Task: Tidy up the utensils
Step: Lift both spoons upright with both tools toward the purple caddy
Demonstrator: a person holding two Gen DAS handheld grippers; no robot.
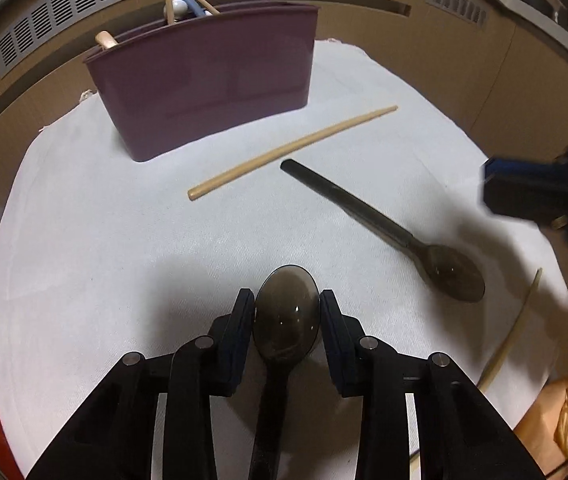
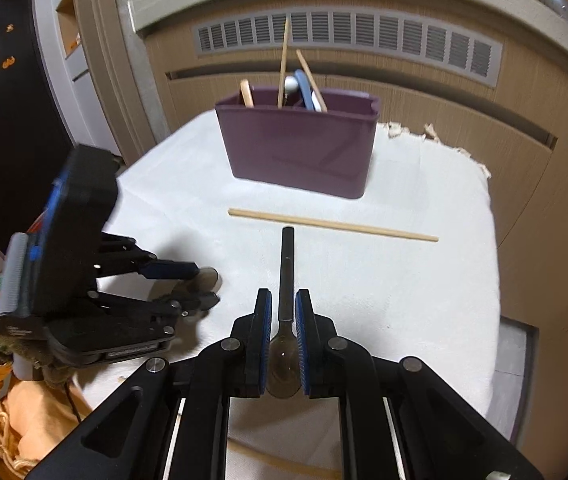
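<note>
A dark translucent spoon [image 1: 286, 312] lies bowl-forward between the fingers of the left gripper [image 1: 286, 300], at 6 o'clock in the left wrist view. The pads [image 1: 244, 320] sit just beside the bowl's edges, with its handle running back under the gripper body. Whether they press on the bowl or only bracket it cannot be told.

A second dark spoon [image 2: 286, 280] lies on the cloth between the fingers of the right gripper [image 2: 284, 300] in the right wrist view. Its bowl is back between the blue pads [image 2: 267, 320] and its black handle points toward 12 o'clock. The pads are close on either side where bowl meets handle; actual contact cannot be told. In the left wrist view this spoon [image 1: 384, 232] lies at 3 o'clock.

Beyond the handle tip a wooden chopstick [image 2: 332, 225] lies crosswise on the white cloth [image 2: 424, 300]. Past it, toward 12 o'clock, stands the purple utensil holder [image 2: 298, 148], upright, with chopsticks and other utensils sticking out of its top. Another chopstick [image 1: 512, 336] lies near the cloth's edge at 4 o'clock in the left wrist view.

The left gripper [image 2: 204, 288] shows at 9 o'clock in the right wrist view, low over the cloth.
</note>
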